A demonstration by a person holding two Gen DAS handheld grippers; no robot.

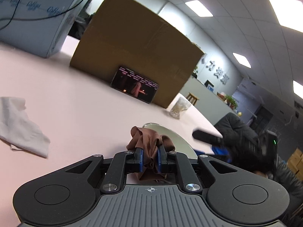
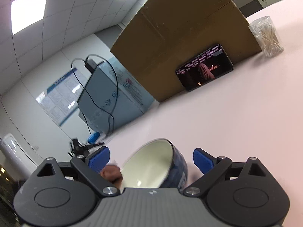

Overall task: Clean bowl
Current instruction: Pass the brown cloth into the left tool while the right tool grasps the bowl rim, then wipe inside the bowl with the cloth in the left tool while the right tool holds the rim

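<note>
Right now the bowl (image 2: pixel 155 167) lies tipped between the wide-open pads of the right tool (image 2: pixel 151 160), neither pad pressing it, so it could roll off across the pink table (image 2: pixel 236 123). It is dark blue outside, cream and glossy inside. Beside it, the left tool (image 1: pixel 150 158) is clamped on a brown cloth (image 1: pixel 149 141).

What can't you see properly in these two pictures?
- Bowl: its base is cut off by the right gripper's body in the right wrist view.
- Brown cloth, clamped in the left gripper: hides part of the bowl in the left wrist view.
- Phone screen: text too small to read.
- White tissue: cut off by the left edge.
</note>
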